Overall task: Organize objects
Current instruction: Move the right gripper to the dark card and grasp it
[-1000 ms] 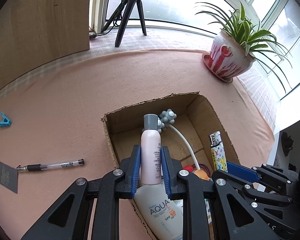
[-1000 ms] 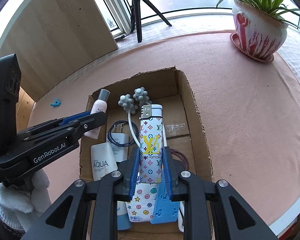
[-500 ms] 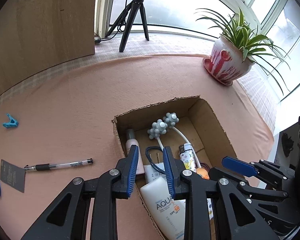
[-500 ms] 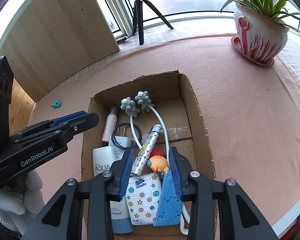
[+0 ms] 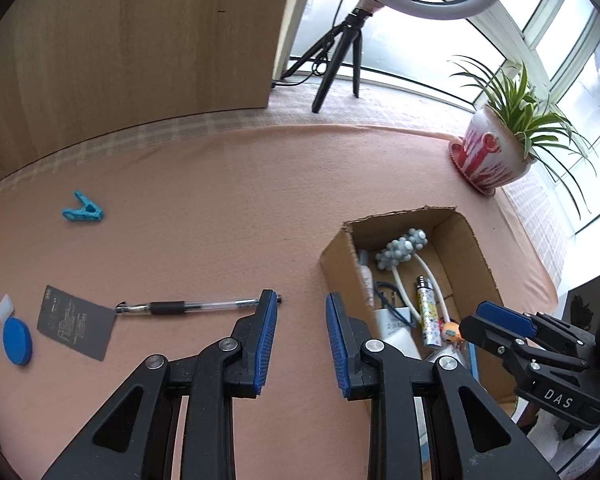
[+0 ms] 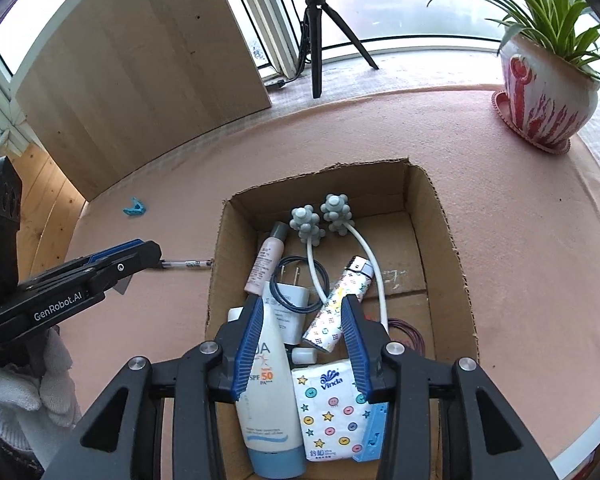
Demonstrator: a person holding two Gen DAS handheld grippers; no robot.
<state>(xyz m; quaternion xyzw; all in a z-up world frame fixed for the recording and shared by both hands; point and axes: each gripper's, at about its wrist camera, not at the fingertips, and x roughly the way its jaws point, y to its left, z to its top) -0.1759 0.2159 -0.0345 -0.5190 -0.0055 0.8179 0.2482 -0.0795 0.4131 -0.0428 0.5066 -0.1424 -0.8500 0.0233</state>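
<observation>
left gripper fingers spread, holding nothing, over the pink cloth just left of the cardboard box. pen lies near its left fingertip. right gripper fingers spread, empty, above box. inside: patterned lighter, pink bottle, sunscreen tube, tissue pack.
</observation>
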